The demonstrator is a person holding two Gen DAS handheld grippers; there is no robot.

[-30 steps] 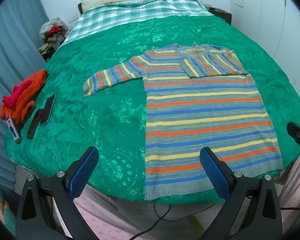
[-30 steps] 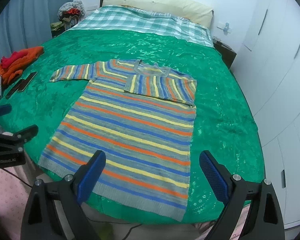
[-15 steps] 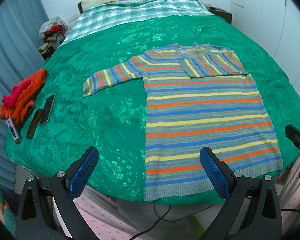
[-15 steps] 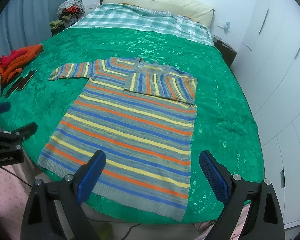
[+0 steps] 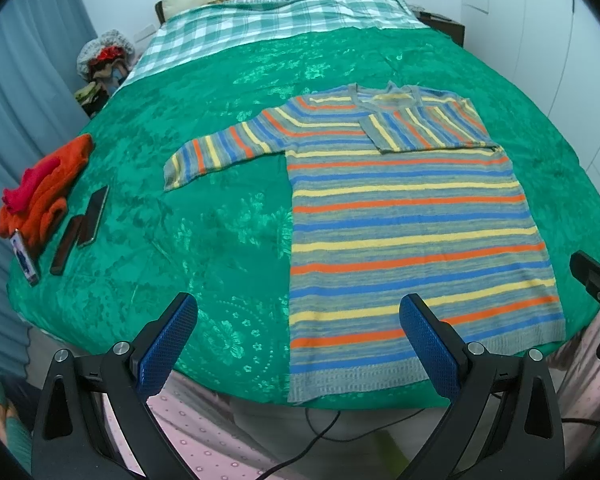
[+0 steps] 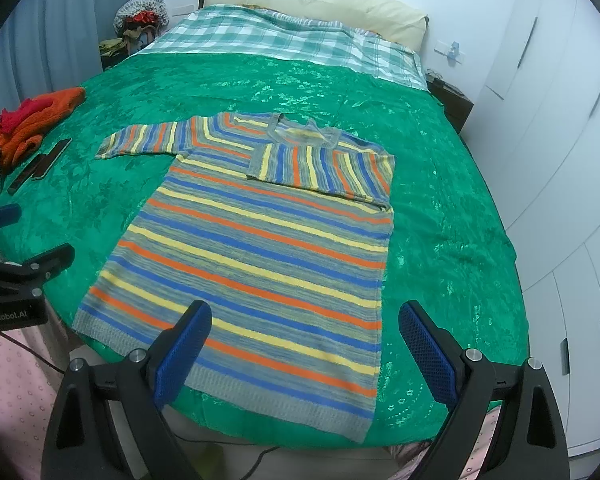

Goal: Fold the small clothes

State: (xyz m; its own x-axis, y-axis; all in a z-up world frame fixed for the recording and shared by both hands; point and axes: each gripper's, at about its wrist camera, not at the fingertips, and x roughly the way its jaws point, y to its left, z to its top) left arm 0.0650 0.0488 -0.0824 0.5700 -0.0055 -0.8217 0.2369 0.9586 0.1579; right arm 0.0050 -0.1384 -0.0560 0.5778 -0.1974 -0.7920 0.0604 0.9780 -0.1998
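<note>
striped sweater flat on bed — jaws apart (empty)

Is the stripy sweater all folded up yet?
Not yet. The sweater lies mostly flat on the bed: one sleeve is folded across the chest, the other sleeve sticks out.

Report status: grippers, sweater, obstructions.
Left gripper and right gripper open, empty, short of the bed edge. Striped sweater flat, one sleeve folded in, the other out. Phones well clear.
</note>
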